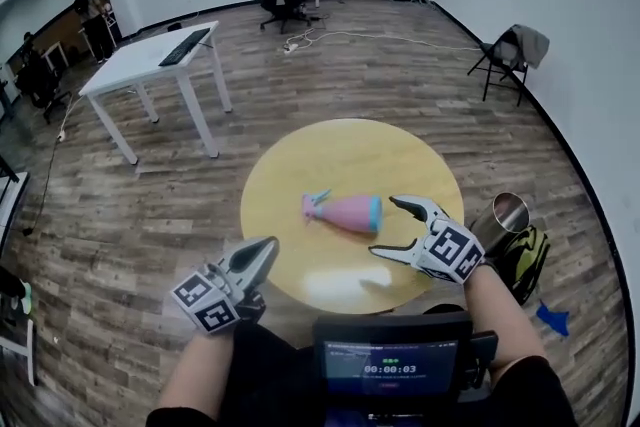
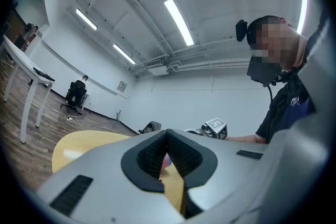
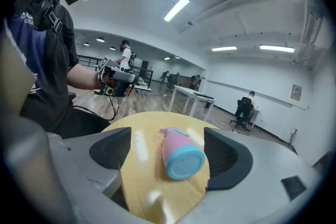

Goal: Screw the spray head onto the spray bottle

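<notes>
Pink with a blue base, the spray bottle (image 1: 345, 211) lies on its side in the middle of the round yellow table (image 1: 300, 155), with bare top all round it. The right gripper (image 1: 385, 226) has its fingers wide apart just beside the base, gripping nothing. The left gripper (image 1: 268, 245) is closed and empty at the table's near-left edge.

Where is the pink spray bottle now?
In the head view, the pink spray bottle lies on its side near the middle of the round yellow table, its teal base just in front of the open jaws of the right gripper.
</notes>
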The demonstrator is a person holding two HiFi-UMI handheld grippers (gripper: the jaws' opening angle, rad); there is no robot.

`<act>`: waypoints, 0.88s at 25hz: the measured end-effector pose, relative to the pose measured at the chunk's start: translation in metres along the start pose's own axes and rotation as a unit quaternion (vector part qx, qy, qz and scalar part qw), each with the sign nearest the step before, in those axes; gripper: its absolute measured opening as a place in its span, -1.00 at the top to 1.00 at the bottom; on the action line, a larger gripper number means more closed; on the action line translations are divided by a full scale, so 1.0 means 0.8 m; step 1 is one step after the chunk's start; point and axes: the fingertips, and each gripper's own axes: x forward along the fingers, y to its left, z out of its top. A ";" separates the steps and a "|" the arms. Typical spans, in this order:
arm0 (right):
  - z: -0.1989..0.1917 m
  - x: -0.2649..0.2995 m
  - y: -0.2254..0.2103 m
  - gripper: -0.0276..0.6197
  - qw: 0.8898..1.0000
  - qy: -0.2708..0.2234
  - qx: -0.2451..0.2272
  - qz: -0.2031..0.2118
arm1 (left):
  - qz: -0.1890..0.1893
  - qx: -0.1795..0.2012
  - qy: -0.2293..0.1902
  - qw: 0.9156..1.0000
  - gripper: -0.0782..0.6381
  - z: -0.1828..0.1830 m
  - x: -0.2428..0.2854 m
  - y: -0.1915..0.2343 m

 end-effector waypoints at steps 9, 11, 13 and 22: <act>-0.069 0.116 -0.050 -0.75 0.998 0.045 0.034 0.029 | -0.015 -0.013 0.006 1.000 0.77 0.001 0.005 0.064; -0.079 0.132 -0.051 -0.76 0.998 0.057 0.025 0.030 | -0.013 -0.011 0.011 1.000 0.77 -0.001 -0.002 0.071; -0.091 0.144 -0.053 -0.76 0.997 0.069 0.023 0.028 | -0.009 -0.011 0.011 1.000 0.77 0.001 -0.009 0.079; -0.092 0.178 -0.043 -0.58 0.996 0.059 0.032 0.061 | -0.002 -0.016 0.002 1.000 0.77 0.007 -0.017 0.106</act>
